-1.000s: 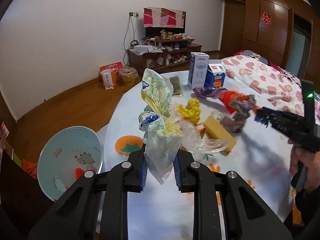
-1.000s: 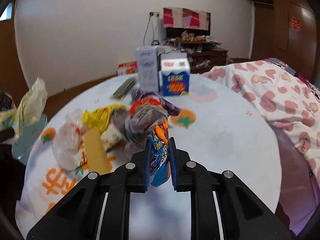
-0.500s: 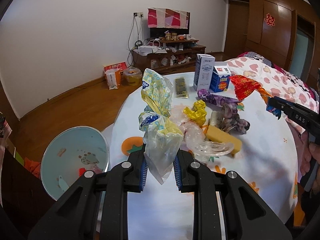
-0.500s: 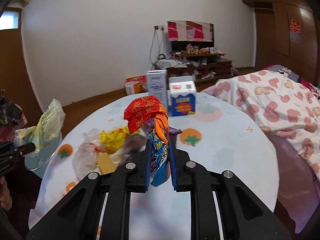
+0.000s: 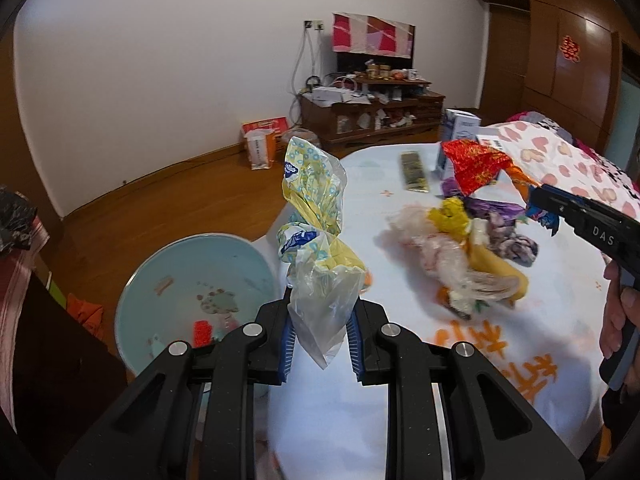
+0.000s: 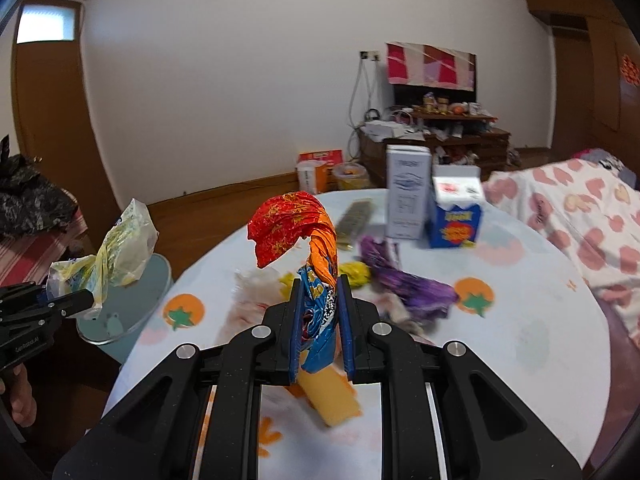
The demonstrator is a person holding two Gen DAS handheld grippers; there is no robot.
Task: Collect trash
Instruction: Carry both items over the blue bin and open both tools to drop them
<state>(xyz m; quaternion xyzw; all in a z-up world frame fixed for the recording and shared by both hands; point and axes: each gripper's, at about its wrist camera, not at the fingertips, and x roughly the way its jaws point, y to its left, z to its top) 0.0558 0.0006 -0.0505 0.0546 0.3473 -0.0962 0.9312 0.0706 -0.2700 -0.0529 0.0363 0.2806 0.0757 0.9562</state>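
Note:
My left gripper [image 5: 320, 320] is shut on a crumpled yellow and clear plastic bag [image 5: 316, 232], held over the table's left edge beside a pale blue bin [image 5: 188, 276] on the floor. In the right wrist view that bag [image 6: 116, 256] hangs near the bin [image 6: 120, 320]. My right gripper [image 6: 320, 312] is shut on a twisted red, orange and blue snack wrapper [image 6: 296, 232], lifted above the trash pile. The left wrist view shows this wrapper [image 5: 476, 164] at the right. On the white tablecloth [image 5: 520, 360] lie a clear bag [image 5: 444, 260], a yellow wrapper [image 5: 448, 216], a purple wrapper [image 6: 404, 284] and a yellow block [image 6: 328, 400].
Two upright cartons, a white one [image 6: 408, 192] and a blue one [image 6: 456, 212], stand at the table's far side beside a flat dark packet [image 5: 414, 172]. A heart-patterned quilt [image 6: 572, 216] lies to the right. A wooden shelf unit [image 5: 368, 112] stands against the far wall.
The right gripper has risen with the wrapper, pulling it free of the pile. The left gripper has drifted left with its bag, so the blue bin looms larger below.

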